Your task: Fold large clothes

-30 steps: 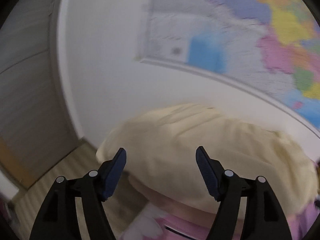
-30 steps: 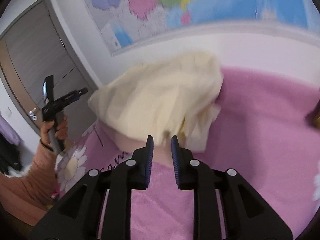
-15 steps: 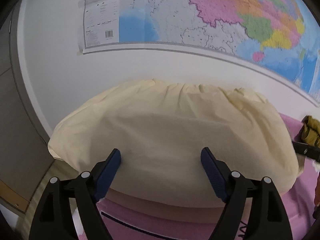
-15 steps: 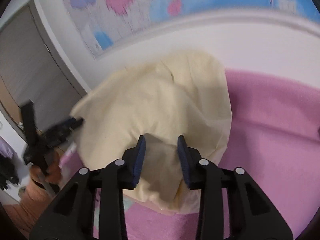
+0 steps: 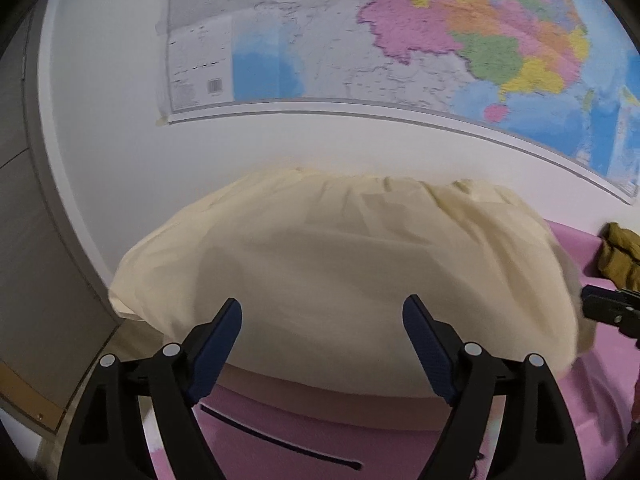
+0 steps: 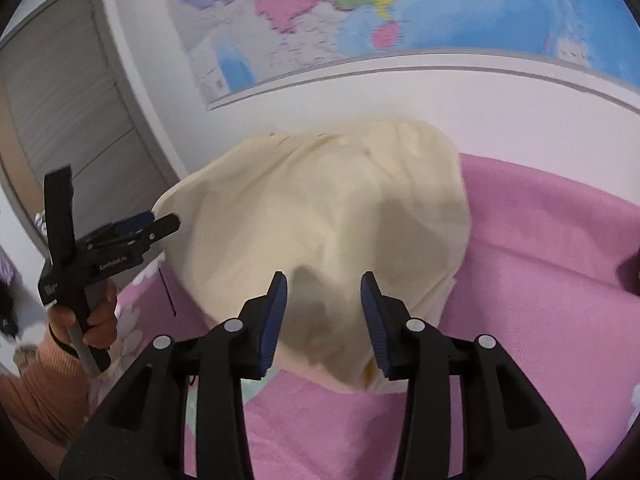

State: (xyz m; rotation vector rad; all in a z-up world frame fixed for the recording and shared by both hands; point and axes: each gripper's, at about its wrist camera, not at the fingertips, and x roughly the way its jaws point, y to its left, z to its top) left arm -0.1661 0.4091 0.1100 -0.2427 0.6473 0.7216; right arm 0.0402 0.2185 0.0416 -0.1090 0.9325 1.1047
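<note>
A pale cream garment (image 5: 340, 264) lies folded in a rounded heap on the pink bed cover (image 5: 304, 424), against the white wall. It also shows in the right wrist view (image 6: 320, 216). My left gripper (image 5: 322, 348) is open and empty, just short of the garment's near edge. My right gripper (image 6: 324, 316) is open and empty, its fingers over the garment's near right corner. The left gripper shows from the side in the right wrist view (image 6: 160, 224), at the garment's left edge. The right gripper's tip shows at the right edge of the left wrist view (image 5: 608, 308).
The pink cover (image 6: 540, 280) has white flower prints at the left (image 6: 132, 320). A coloured wall map (image 5: 400, 40) hangs above the bed. A grey door (image 6: 68, 112) stands at the left. An olive-yellow cloth (image 5: 620, 256) lies at the far right.
My right gripper has opened and let go of the cream garment, which has dropped onto the heap. My left gripper has swung right to face the garment and stayed open.
</note>
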